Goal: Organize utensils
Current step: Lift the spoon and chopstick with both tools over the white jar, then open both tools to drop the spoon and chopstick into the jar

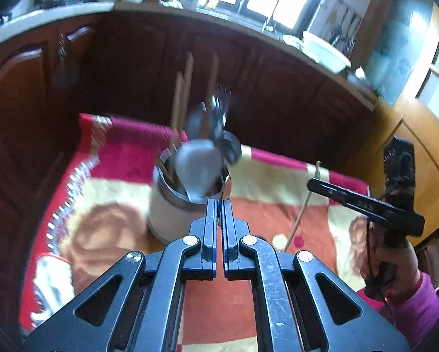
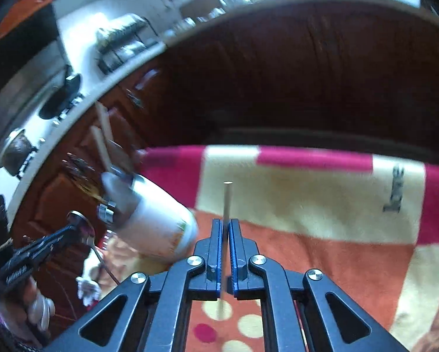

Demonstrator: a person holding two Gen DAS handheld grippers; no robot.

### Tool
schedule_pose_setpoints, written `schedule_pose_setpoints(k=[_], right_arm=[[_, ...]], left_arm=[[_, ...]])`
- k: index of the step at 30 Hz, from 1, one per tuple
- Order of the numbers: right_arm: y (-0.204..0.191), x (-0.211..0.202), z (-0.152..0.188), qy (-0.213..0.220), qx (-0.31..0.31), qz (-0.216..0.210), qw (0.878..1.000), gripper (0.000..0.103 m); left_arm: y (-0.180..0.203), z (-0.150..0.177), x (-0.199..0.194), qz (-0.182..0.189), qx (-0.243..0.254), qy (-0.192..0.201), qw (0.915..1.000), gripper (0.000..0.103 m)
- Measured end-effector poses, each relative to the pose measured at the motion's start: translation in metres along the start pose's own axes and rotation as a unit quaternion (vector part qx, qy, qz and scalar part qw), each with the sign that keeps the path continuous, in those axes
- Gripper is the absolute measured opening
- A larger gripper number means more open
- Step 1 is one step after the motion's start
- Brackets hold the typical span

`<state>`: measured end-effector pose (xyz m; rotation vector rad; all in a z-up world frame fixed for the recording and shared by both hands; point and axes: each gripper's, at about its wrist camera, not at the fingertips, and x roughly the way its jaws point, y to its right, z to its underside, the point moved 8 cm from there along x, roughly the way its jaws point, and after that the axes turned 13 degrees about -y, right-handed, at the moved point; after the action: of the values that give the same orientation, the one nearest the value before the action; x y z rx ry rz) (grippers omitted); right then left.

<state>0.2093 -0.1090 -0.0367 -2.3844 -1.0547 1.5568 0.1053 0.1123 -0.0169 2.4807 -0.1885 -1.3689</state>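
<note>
A white utensil holder [image 1: 172, 208] with a steel rim stands on the patterned blanket [image 1: 263, 184]. It holds chopsticks [image 1: 181, 102], spoons and a fork. My left gripper [image 1: 219, 205] is shut on a spoon [image 1: 200, 167] whose bowl hangs over the holder's mouth. My right gripper [image 2: 226, 224] is shut on a single chopstick [image 2: 227, 202] that points up and away. In the left wrist view that chopstick [image 1: 300, 214] hangs from the right gripper [image 1: 314, 183] to the right of the holder. The holder also shows in the right wrist view [image 2: 158, 220], at the left.
Dark wooden cabinets [image 1: 131, 67] run behind the blanket under a cluttered counter [image 1: 73, 8]. A wooden door [image 1: 424, 135] is at the right. A white cloth [image 1: 51, 287] lies at the blanket's left edge.
</note>
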Motion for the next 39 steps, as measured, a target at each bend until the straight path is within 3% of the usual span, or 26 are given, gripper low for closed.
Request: schedule_pose_setpoints(k=[8, 16, 26, 39], right_arm=[[-0.081, -0.059, -0.049, 0.077, -0.057, -0.034, 0.995, 0.004], [-0.149, -0.065, -0.089, 0.121, -0.110, -0.024, 0.986, 0.004], [-0.156, -0.006, -0.086, 0.106, -0.134, 0.018, 0.985, 0.004], [-0.127, 0.056, -0.060, 0.028, -0.114, 0.023, 0.993, 0.004]], left_arm=[[-0.019, -0.049, -0.069, -0.033, 0.002, 0.076, 0.9966, 0.001], [-0.026, -0.092, -0.084, -0.093, 0.021, 0.129, 0.9870, 0.001], [-0.038, -0.094, -0.051, -0.159, 0.049, 0.142, 0.9757, 0.001], [-0.036, -0.065, -0.007, -0.144, 0.044, 0.096, 0.9840, 0.001]])
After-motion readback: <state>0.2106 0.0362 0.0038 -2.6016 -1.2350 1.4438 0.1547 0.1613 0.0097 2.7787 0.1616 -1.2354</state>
